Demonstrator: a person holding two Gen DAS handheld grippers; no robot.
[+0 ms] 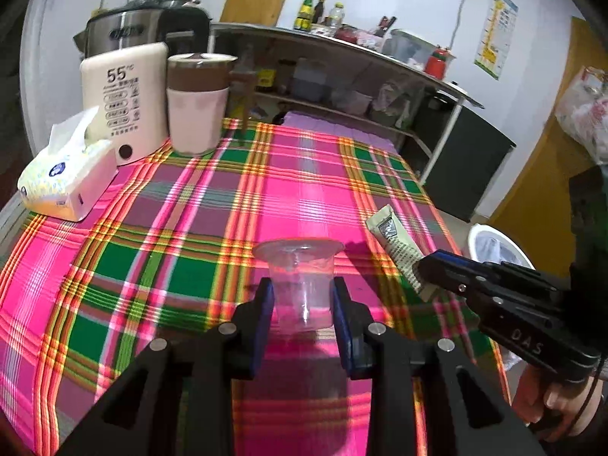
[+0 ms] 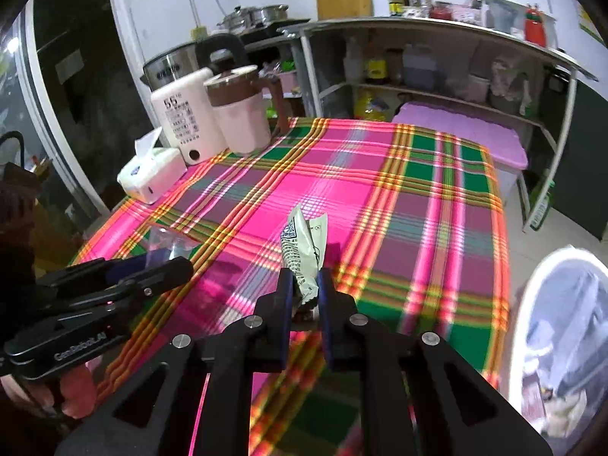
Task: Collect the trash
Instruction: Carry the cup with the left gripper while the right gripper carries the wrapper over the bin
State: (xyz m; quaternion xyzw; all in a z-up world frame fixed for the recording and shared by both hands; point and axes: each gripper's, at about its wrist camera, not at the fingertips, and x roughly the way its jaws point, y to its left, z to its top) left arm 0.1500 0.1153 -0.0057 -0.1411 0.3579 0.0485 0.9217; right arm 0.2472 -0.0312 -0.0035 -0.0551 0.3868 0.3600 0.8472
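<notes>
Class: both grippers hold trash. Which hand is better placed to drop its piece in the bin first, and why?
Right. The right gripper grips the wrapper with the bin on its side; the left gripper, holding the cup, is farther away.

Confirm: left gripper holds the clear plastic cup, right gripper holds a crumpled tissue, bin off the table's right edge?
Not a tissue. The right wrist view shows the right gripper shut on a printed sachet wrapper. The left gripper does hold the clear plastic cup, and the bin sits right.

Home kitchen: cooker (image 1: 125, 26), bottle-lined shelves (image 2: 437, 57).
</notes>
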